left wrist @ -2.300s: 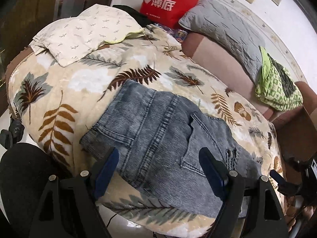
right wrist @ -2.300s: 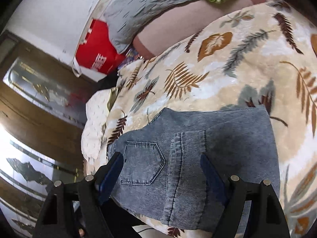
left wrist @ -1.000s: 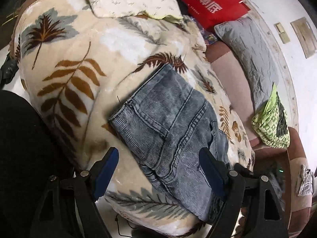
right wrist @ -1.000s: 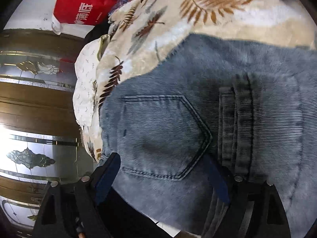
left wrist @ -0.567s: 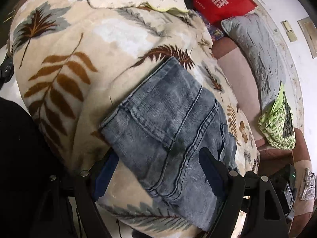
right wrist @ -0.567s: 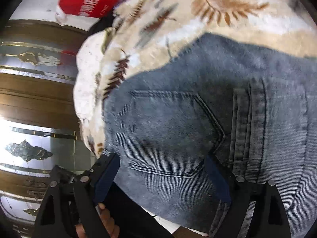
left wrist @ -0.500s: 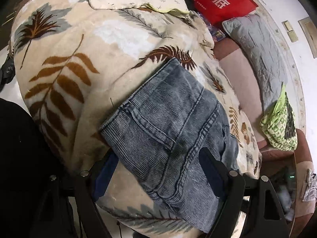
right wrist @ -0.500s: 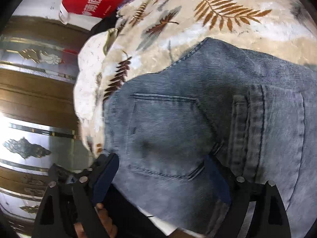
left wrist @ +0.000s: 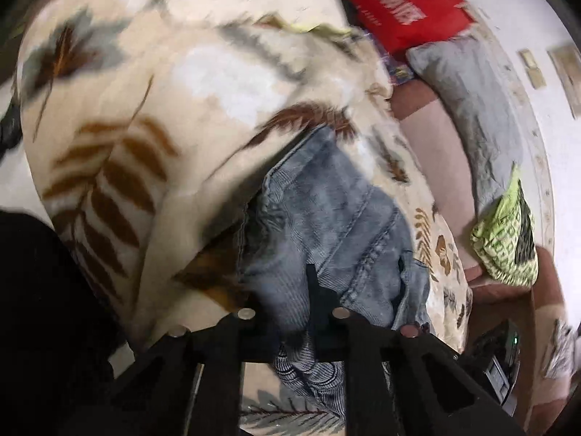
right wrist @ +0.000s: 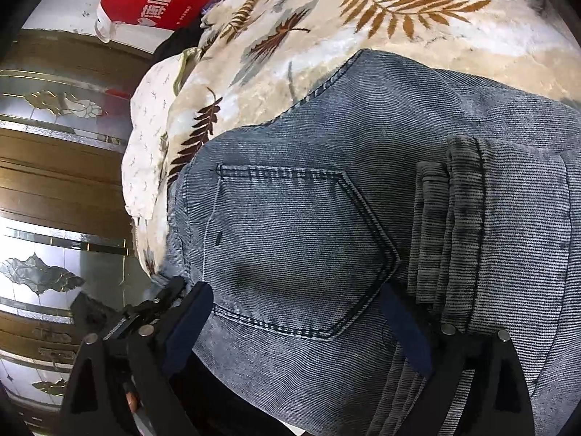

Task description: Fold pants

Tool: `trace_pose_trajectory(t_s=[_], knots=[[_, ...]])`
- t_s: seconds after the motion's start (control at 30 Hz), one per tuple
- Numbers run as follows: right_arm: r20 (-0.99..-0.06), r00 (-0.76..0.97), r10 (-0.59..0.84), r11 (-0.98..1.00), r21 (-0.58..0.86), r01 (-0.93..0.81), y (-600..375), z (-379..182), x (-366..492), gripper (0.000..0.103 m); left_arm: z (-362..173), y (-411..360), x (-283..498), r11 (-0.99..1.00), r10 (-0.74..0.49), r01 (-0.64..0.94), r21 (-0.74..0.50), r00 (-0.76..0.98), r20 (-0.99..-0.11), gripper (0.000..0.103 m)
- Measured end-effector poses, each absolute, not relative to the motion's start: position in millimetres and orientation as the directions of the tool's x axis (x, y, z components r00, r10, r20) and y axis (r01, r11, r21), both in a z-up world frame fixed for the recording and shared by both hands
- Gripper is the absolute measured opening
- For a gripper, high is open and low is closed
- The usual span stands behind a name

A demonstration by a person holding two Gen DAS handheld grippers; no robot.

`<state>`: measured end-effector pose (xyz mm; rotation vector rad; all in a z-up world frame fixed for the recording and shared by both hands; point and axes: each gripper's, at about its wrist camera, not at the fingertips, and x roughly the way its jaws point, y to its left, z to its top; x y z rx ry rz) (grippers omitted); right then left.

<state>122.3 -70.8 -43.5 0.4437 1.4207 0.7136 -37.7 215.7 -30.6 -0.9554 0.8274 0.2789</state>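
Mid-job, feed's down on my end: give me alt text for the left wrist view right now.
The left gripper has just closed its jaws on a bunched edge of the blue-grey denim pants, which lie on a beige leaf-print blanket. Behind are a red bag and a grey pillow; the picture is motion-blurred.

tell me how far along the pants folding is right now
Done: the jeans lie on the leaf blanket already doubled into a short stack, back pocket up. In hand: the left claw has just been closing and now pinches the denim edge. The right claw has been opening wider and holds nothing yet. Left: grip that side, make the last fold.
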Motion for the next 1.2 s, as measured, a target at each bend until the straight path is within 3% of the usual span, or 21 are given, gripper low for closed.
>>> trace_pose_trajectory(t_s=[0.1, 0.17, 0.3, 0.57, 0.73, 0.9, 0.93, 1.03, 1.1, 1.2], knots=[[-0.722, -0.018, 0.692, 0.71, 0.685, -0.165, -71, -42, 128, 0.096, 1, 193, -31, 0.68, -0.072, -0.482, -0.552, 0.706, -0.705, 0.011], [-0.664, -0.023, 0.748, 0.656, 0.743, -0.135, -83, -36, 130, 0.096, 22, 173, -23, 0.759, -0.041, -0.42, -0.497, 0.731, -0.681, 0.01], [-0.569, 0.124, 0.813, 0.582, 0.8, -0.145, -150, 1, 115, 0.096, 60, 131, -15, 0.86, -0.024, -0.306, -0.409, 0.776, -0.63, 0.01], [-0.518, 0.375, 0.769, 0.554, 0.832, 0.014, -314, -10, 68, 0.096, 105, -16, -4, 0.979, -0.143, 0.031, -0.201, 0.807, -0.572, 0.01], [-0.48, 0.458, 0.748, 0.501, 0.861, 0.083, -379, -28, 41, 0.096, 78, -111, 2, 0.97, -0.241, 0.207, -0.13, 0.727, -0.643, 0.01], [-0.493, 0.48, 0.726, 0.483, 0.862, 0.154, -413, -44, 31, 0.096, -7, -174, 28, 0.929, -0.255, 0.357, -0.095, 0.434, -0.864, 0.018], [-0.494, 0.481, 0.724, 0.481, 0.862, 0.161, -413, -46, 29, 0.096, -1, -168, 23, 0.926, -0.291, 0.356, -0.128, 0.453, -0.843, 0.02], [-0.488, 0.488, 0.723, 0.488, 0.862, 0.139, -412, -36, 28, 0.096, 38, -138, 8, 0.897, -0.404, 0.374, -0.234, 0.485, -0.776, 0.046], [-0.473, 0.483, 0.737, 0.48, 0.869, 0.118, -404, -28, 28, 0.096, 65, -108, -5, 0.905, -0.417, 0.335, -0.262, 0.575, -0.704, 0.077], [-0.427, 0.436, 0.792, 0.445, 0.893, 0.065, -373, -16, 26, 0.096, 86, -48, -18, 0.931, -0.362, 0.237, -0.278, 0.701, -0.615, 0.081]])
